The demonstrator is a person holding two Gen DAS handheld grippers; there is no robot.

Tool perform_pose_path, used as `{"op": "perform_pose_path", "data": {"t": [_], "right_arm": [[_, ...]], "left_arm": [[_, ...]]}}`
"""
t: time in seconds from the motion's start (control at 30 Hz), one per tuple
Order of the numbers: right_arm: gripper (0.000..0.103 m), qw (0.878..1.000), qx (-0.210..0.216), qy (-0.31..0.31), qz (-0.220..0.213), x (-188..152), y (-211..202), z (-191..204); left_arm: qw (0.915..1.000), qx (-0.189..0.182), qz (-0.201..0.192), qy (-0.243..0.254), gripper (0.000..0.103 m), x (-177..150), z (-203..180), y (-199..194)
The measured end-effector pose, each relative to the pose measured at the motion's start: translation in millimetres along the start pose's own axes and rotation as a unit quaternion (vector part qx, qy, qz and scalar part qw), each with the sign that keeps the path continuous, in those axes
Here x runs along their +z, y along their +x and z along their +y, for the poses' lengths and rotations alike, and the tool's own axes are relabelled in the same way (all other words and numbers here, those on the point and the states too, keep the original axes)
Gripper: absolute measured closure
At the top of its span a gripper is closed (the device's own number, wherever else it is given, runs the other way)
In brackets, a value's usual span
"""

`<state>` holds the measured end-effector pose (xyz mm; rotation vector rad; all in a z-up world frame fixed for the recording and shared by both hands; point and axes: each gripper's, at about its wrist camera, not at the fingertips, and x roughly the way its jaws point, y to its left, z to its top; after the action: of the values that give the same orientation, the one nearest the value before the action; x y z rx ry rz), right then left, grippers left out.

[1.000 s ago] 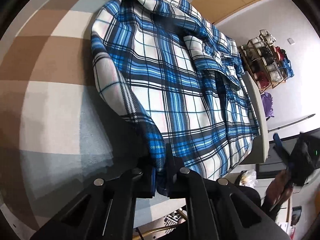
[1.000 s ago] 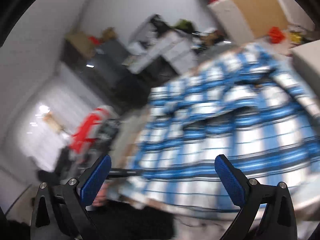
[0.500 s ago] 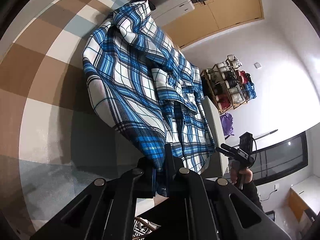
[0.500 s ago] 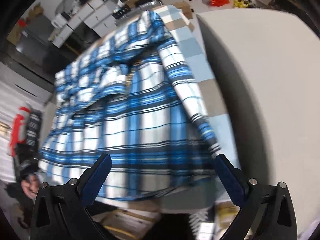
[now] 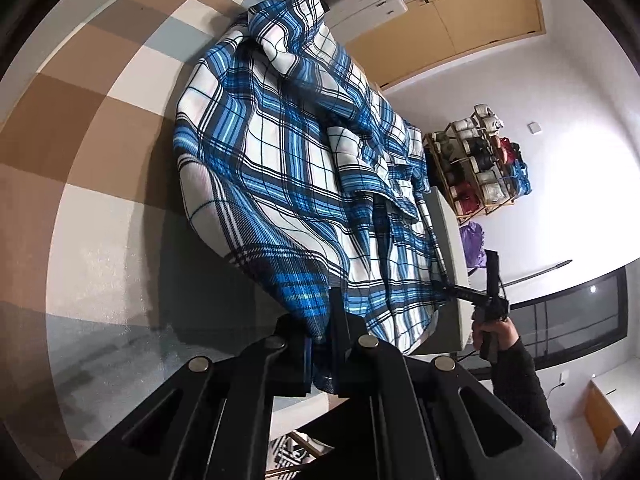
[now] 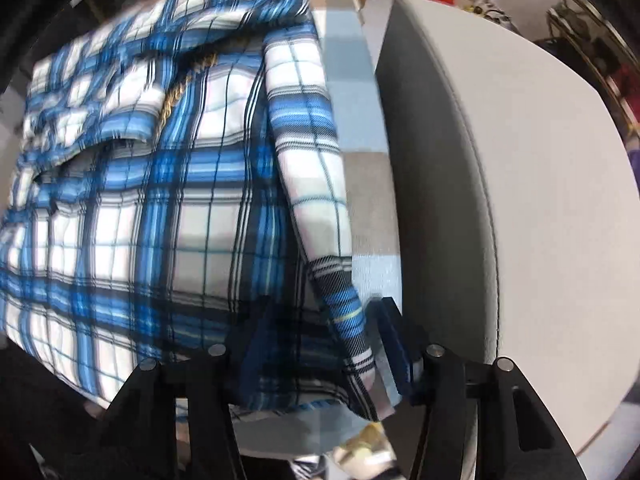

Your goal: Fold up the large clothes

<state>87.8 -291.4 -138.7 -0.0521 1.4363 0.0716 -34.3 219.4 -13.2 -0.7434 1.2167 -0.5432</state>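
A blue, white and black plaid shirt (image 5: 280, 168) lies crumpled on a table under a brown, white and grey checked cloth (image 5: 80, 200). My left gripper (image 5: 320, 344) is shut on the shirt's near corner, which is lifted off the cloth. In the right wrist view the shirt (image 6: 160, 220) fills the left half. My right gripper (image 6: 324, 344) points down over another hem corner, and its jaws are closing with that fabric between them. The left wrist view shows the right gripper (image 5: 444, 288) at the shirt's far edge, held by a hand.
A white padded block (image 6: 520, 160) stands right beside the shirt's edge, close to my right fingers. A wire shelf of rolled cloths (image 5: 480, 168) and wooden doors (image 5: 480, 12) stand by the wall. A dark sleeve (image 5: 516, 380) is at the lower right.
The right gripper swung down from facing the room to the shirt's hem corner, and its jaws have narrowed around it. The left gripper keeps its hold and has tilted up a little.
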Motion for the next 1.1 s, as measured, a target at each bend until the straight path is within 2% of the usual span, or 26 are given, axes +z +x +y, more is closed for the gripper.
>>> {"op": "perform_pose_path", "data": {"t": [0.07, 0.1, 0.13, 0.17, 0.2, 0.27, 0.33, 0.37, 0.47, 0.6, 0.67, 0.9, 0.93, 1.03, 1.07, 1.1], "right_arm": [[0.066, 1.0, 0.008, -0.004, -0.003, -5, -2, -2], [0.082, 1.0, 0.012, -0.009, -0.006, -7, -3, -3], [0.088, 1.0, 0.015, -0.01, -0.007, -11, -4, -3], [0.089, 1.0, 0.024, -0.003, -0.007, -14, -5, -6], [0.094, 0.999, 0.042, 0.007, -0.008, -16, -6, -9], [0.096, 0.995, 0.093, 0.032, -0.026, -20, -12, -11], [0.097, 0.974, 0.197, 0.1, -0.059, -24, -17, -28], [0.097, 0.964, 0.222, 0.124, -0.078, -27, -19, -36], [0.096, 0.963, 0.222, 0.11, -0.104, -33, -20, -36], [0.096, 0.967, 0.217, 0.102, -0.086, -38, -7, -35], [0.096, 0.968, 0.21, 0.106, -0.083, -35, -6, -30], [0.096, 0.964, 0.217, 0.118, -0.094, -35, -4, -36], [0.096, 0.965, 0.217, 0.111, -0.096, -36, -4, -35], [0.096, 0.964, 0.226, 0.105, -0.098, -35, -3, -34], [0.096, 0.962, 0.232, 0.108, -0.098, -36, -2, -36], [0.095, 0.959, 0.24, 0.113, -0.097, -36, 0, -37]], "left_arm": [[0.9999, 0.01, 0.002, 0.0, 0.101, -1, 1, 2], [0.9999, 0.013, 0.004, -0.001, 0.101, -1, 2, 3], [0.9999, 0.016, 0.006, -0.002, 0.101, -1, 3, 5], [0.9997, 0.022, 0.008, -0.004, 0.101, -1, 4, 6], [0.9995, 0.029, 0.01, -0.006, 0.101, -1, 5, 8], [0.9991, 0.037, 0.017, -0.013, 0.101, -2, 8, 10], [0.9988, 0.046, 0.017, -0.011, 0.101, -3, 8, 10], [0.9986, 0.05, 0.015, -0.01, 0.101, -3, 8, 10], [0.998, 0.058, 0.018, -0.017, 0.101, -5, 11, 9], [0.9965, 0.071, 0.028, -0.033, 0.101, -6, 18, 12], [0.9953, 0.08, 0.035, -0.04, 0.095, -6, 20, 13], [0.9951, 0.067, 0.038, -0.062, 0.09, -7, 27, 9], [0.9953, 0.055, 0.039, -0.07, 0.084, -6, 29, 8], [0.9953, 0.004, 0.035, -0.09, 0.055, -5, 33, 8], [0.9953, -0.002, 0.033, -0.091, 0.05, -5, 32, 8], [0.9956, 0.001, 0.031, -0.088, 0.049, -5, 29, 9]]}}
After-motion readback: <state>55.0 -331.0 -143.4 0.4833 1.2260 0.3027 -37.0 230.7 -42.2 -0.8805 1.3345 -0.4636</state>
